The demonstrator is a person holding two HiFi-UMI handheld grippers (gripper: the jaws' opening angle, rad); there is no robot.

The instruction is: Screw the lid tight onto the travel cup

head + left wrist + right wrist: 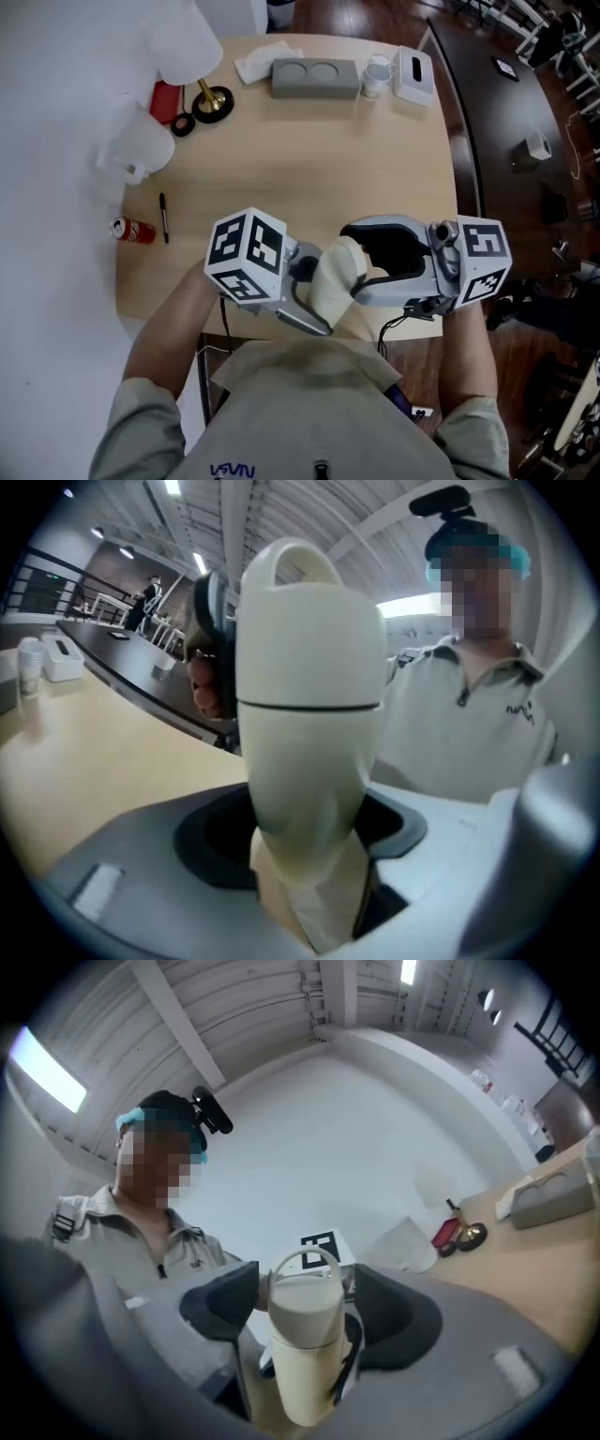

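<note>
Hovered with both claws above the near edge of a pale wooden table [309,159], lying below and beyond them. Clamped the left gripper [309,888] on the lower body of the cream travel cup [309,761], the cup jutting straight out ahead of its jaws. Flanked the cup with the right gripper [305,1340], jaws spread wide and clear of it on either side, the loop-handled lid [306,1305] seated on the cup's far end, between those jaws

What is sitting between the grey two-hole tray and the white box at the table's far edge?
A small white cup stands between the grey tray and the white box; the head view shows it.
</note>
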